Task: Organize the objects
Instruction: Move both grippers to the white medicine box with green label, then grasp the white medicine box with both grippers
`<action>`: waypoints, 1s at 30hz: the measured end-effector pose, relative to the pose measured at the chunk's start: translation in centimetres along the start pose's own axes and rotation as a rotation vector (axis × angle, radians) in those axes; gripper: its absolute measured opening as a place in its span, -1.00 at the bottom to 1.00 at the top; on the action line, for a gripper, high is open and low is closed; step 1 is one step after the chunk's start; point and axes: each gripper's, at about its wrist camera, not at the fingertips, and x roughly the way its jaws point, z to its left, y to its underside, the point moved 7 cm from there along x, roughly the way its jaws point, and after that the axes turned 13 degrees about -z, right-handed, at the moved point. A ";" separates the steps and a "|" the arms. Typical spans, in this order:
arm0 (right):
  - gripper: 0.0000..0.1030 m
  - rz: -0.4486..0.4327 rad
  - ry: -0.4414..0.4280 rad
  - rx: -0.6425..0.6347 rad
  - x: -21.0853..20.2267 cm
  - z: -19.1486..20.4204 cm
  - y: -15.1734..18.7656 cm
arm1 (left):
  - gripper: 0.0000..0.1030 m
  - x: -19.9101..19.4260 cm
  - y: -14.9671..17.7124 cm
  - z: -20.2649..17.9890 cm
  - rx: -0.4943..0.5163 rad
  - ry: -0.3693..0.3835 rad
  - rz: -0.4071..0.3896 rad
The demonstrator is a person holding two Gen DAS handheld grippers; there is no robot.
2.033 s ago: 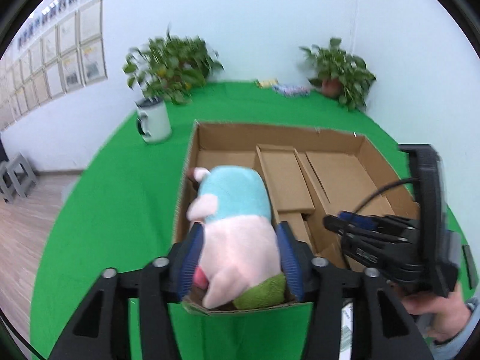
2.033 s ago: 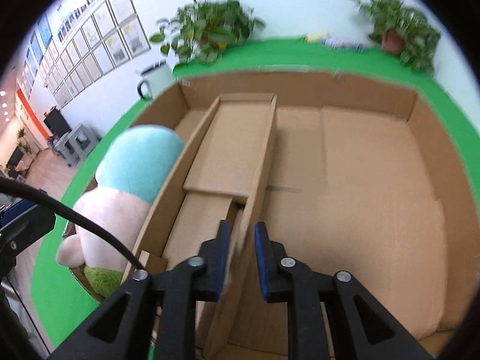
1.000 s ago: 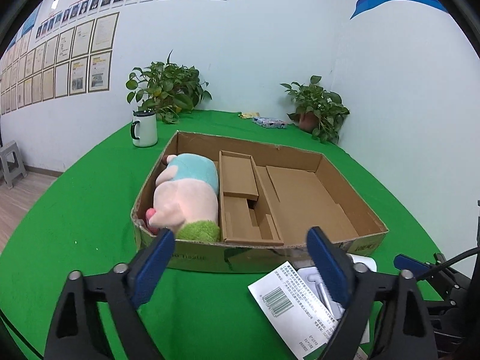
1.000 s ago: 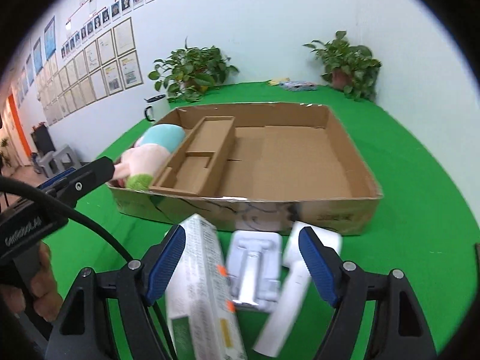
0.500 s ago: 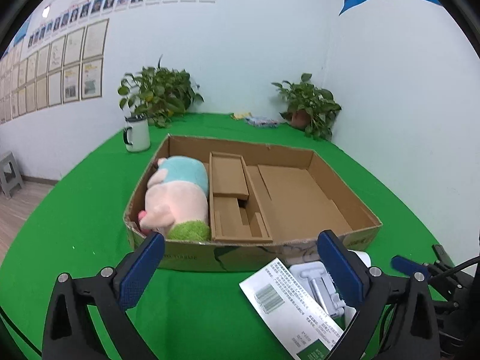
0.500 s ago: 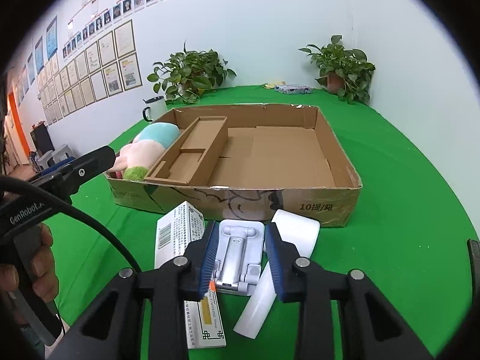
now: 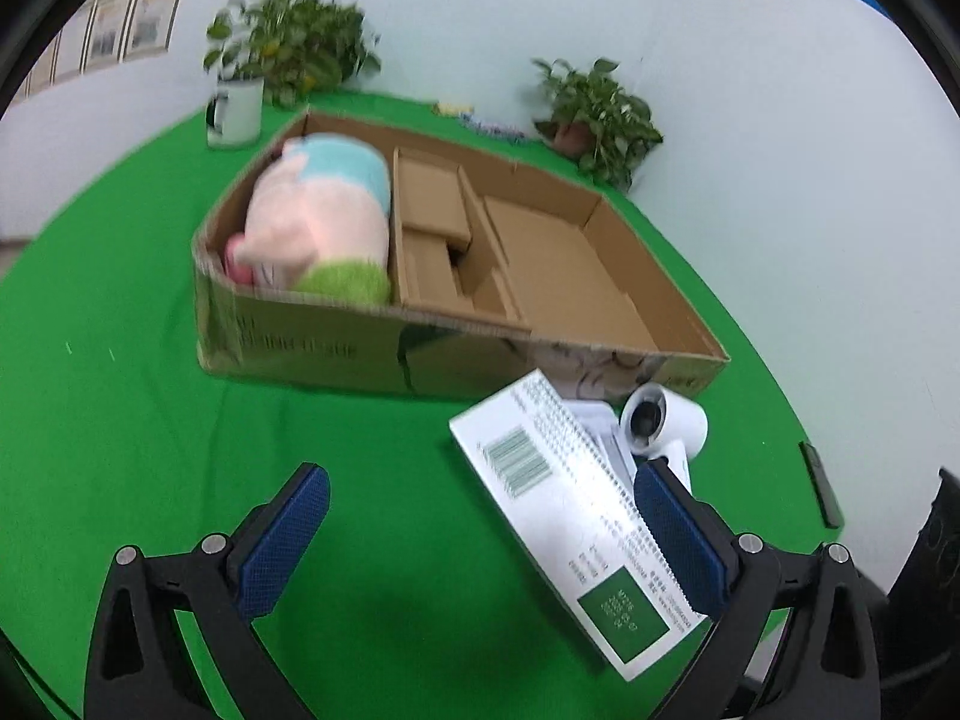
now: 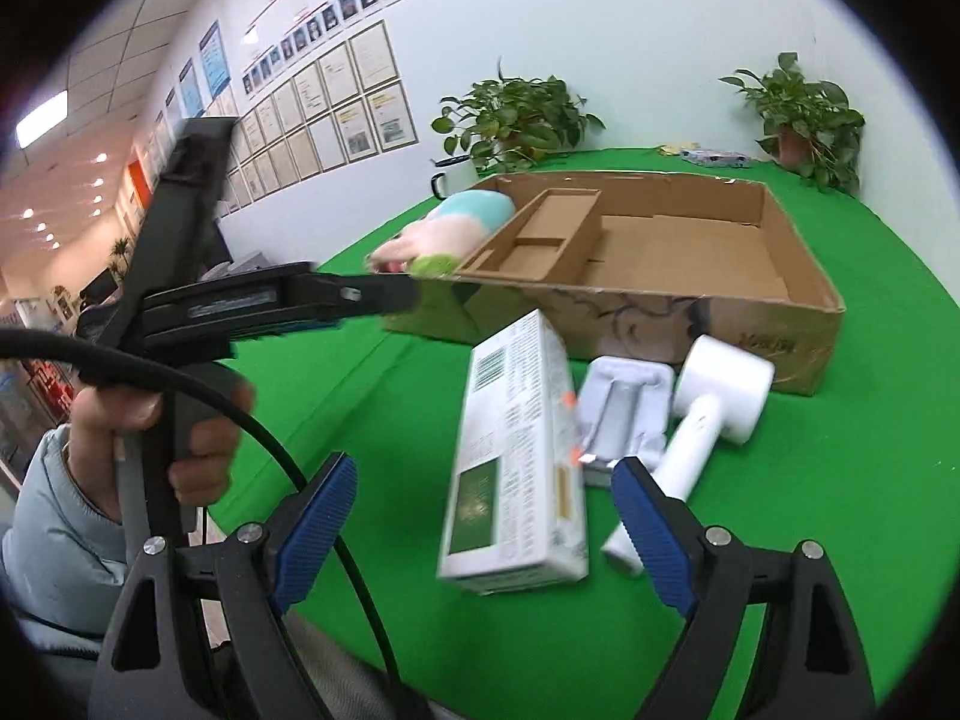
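Green cloth-covered round table [image 7: 120, 396] in white-walled room with potted plants [image 8: 516, 114]; brown cardboard box [image 7: 336, 348] holding pink-and-teal plush toy [image 7: 324, 222], white printed carton [image 8: 516, 468] before it; right view alone shows hand [image 8: 150, 438] gripping left gripper [image 7: 480, 534], fingers wide; right gripper [image 8: 480, 516] likewise wide
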 end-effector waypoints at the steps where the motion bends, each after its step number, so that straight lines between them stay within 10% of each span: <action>1: 0.68 0.017 0.012 -0.021 0.4 0.3 0.4 | 0.95 0.6 0.4 0.4 -0.021 -0.012 0.030; 9: 0.21 0.146 0.126 -0.088 2.8 1.1 3.5 | 0.90 2.1 2.5 1.2 -0.088 0.025 0.117; 13: 0.30 0.150 0.023 -0.020 2.5 3.6 3.5 | 0.87 1.7 2.4 1.6 -0.095 0.040 0.124; 15: 0.70 0.124 0.034 -0.051 2.3 4.4 3.4 | 0.87 1.6 2.2 1.7 -0.101 0.052 0.137; 27: 0.67 0.186 0.097 0.098 4.9 2.8 4.5 | 0.66 5.9 4.3 -0.8 -0.127 0.200 0.305; 30: 0.37 0.201 0.111 0.104 4.8 2.4 5.0 | 0.66 5.6 4.9 -1.0 -0.146 0.227 0.314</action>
